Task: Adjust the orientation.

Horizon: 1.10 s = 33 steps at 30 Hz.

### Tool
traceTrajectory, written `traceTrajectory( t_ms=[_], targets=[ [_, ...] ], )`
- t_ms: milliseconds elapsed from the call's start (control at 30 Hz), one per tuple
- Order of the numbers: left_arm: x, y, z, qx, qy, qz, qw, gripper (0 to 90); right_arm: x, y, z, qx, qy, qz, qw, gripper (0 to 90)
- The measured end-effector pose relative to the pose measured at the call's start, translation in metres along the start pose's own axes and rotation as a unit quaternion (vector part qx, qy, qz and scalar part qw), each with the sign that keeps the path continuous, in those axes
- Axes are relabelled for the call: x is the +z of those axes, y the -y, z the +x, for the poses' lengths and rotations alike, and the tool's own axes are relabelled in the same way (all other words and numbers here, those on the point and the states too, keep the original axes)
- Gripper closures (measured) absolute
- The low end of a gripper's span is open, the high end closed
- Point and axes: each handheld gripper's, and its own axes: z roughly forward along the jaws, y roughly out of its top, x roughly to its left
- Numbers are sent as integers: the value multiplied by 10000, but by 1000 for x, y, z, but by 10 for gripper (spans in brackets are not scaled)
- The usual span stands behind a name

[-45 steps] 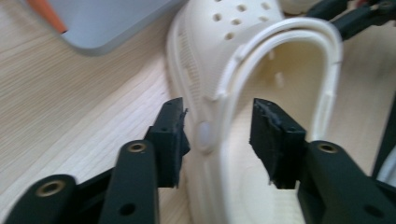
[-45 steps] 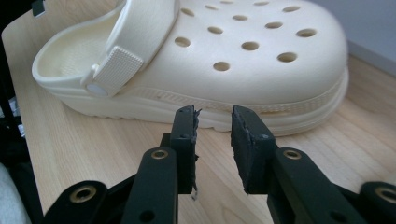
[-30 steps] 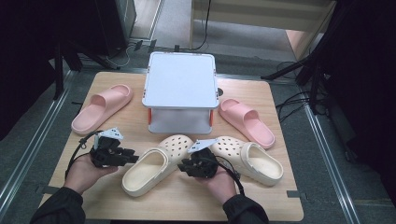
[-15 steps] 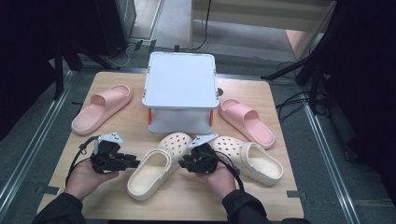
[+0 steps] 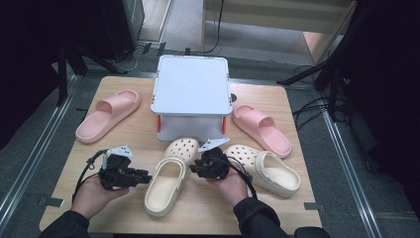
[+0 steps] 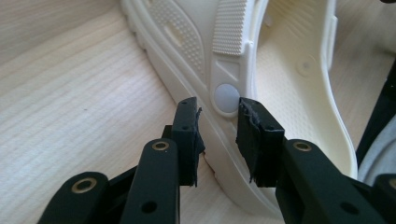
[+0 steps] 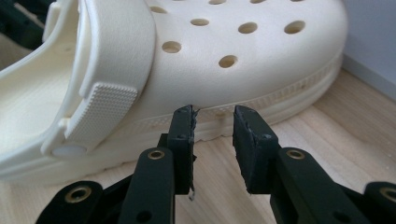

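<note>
Jaws on your left gripper [image 6: 217, 128] straddle the cream clog's [image 5: 168, 186] sidewall, narrowly apart; your right gripper [image 7: 212, 135] gapes narrowly just beside that clog.

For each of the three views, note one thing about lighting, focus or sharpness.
High view: the table is lit, the surroundings fall into darkness. Left gripper view: the clog's rivet is sharp, the far wood soft. Right gripper view: the cream clog is evenly lit, no glare.
</note>
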Motion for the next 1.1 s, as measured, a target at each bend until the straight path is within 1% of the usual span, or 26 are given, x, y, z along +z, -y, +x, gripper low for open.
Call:
traceTrajectory(
  t_ms=[67,167,200,267,300,367,400,433,467,500,567,600,633,667,700,733,867,900,967,1000,1067,1100],
  targets=[
    [2,0,-3,45,58,41,10000,678,1,-2,-1,5,52,-30,10000,693],
    [4,-1,-9,140,73,85,9998,661,3,-4,-4,56,85,-59,9999,696],
    [5,-1,-10,142,78,93,9998,648,3,-4,-4,95,105,-56,9999,696],
    [6,-1,-12,190,86,113,9997,639,4,-5,-6,149,91,-74,9998,693],
    [6,-1,-12,190,86,113,9997,634,4,-5,-6,149,91,-74,9998,693],
    [6,-1,-10,182,53,106,9998,592,5,-6,-6,149,107,-93,9998,676],
    [5,-1,-8,109,53,81,9999,592,5,-6,-7,143,111,-91,9998,665],
    [4,-1,-7,76,68,52,9999,555,4,-6,-7,151,130,-73,9998,649],
    [-1,-2,-4,-28,138,-176,9997,496,2,-6,-9,135,96,-121,9998,622],
    [-1,-2,-4,-28,138,-176,9997,488,2,-6,-9,135,96,-121,9998,622],
    [-7,-1,-4,54,85,-341,9994,474,-2,-7,-9,132,51,-180,9997,610],
    [-10,-1,-5,95,55,-414,9991,446,-7,-8,-9,107,13,-223,9997,595],
    [-12,-1,-5,74,52,-441,9990,444,-10,-8,-10,93,-34,-265,9996,585],
    [-13,-1,-5,59,26,-458,9989,440,-12,-8,-10,90,-86,-289,9995,577],
    [-13,-1,-5,59,26,-458,9989,439,-12,-8,-10,90,-86,-289,9995,577],
    [-14,-1,-5,97,-46,-439,9990,438,-16,-6,-11,129,-157,-304,9993,569],
    [-15,-3,-4,62,-20,-450,9990,441,-22,-3,-12,170,-241,-287,9992,560],
    [-16,-5,-2,61,-33,-433,9990,444,-26,-1,-11,188,-301,-307,9989,554],
    [-16,-6,-1,54,-19,-425,9991,443,-27,0,-11,187,-307,-323,9988,549],
    [-16,-7,1,42,1,-413,9991,435,-33,2,-10,209,-372,-337,9985,535],
    [-16,-7,2,45,-6,-393,9992,419,-37,4,-9,207,-384,-331,9985,520],
    [-15,-8,4,6,6,-335,9994,419,-37,4,-9,207,-384,-331,9985,520]
  ],
)
